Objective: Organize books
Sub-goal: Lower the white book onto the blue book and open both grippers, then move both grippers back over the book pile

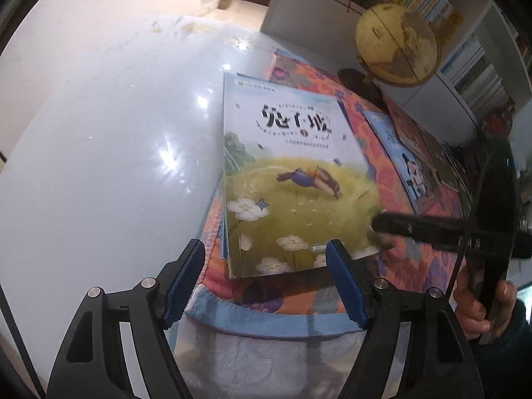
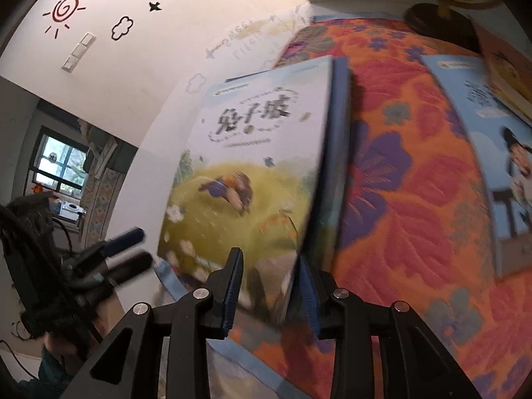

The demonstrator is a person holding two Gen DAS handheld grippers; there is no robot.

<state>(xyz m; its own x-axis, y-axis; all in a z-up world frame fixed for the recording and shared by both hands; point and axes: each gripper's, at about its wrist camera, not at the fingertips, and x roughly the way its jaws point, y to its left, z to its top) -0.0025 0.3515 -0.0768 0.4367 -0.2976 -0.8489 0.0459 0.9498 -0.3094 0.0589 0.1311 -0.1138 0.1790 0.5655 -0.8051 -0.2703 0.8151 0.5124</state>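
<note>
1. The picture book [image 1: 292, 173] with the meadow cover lies on top of a blue book [image 2: 339, 153], whose edge shows along its right side in the right wrist view; both rest on the left part of an orange flowered cloth [image 2: 409, 199].
2. The right tongs [image 2: 269, 289] straddle the near right corner of the picture book, which sits between the blue pads. The jaws stand narrowly apart; blur there hides whether the pads actually press the cover, so I cannot tell if it is gripped.
3. The left tongs [image 1: 266, 282] hang just near of the book's near edge, jaws spread wide with nothing between them, above the cloth's blue border.
4. In the left wrist view the right tongs [image 1: 379, 224] reach in from the right, tips at the book's near right corner, with a hand [image 1: 478, 309] on the handle behind.
5. To the right on the cloth lies another blue-covered book [image 2: 488, 166] showing a dark-haired figure, and an orange book [image 2: 508, 76] overlaps its far corner; both are cut off by the frame.
6. A yellow globe [image 1: 395, 43] on a dark base stands at the far right.
7. The white glossy desk [image 1: 116, 149] stretches away to the left of the cloth.
8. Bookshelves [image 1: 472, 76] behind the globe hold rows of books, too blurred to read.
</note>
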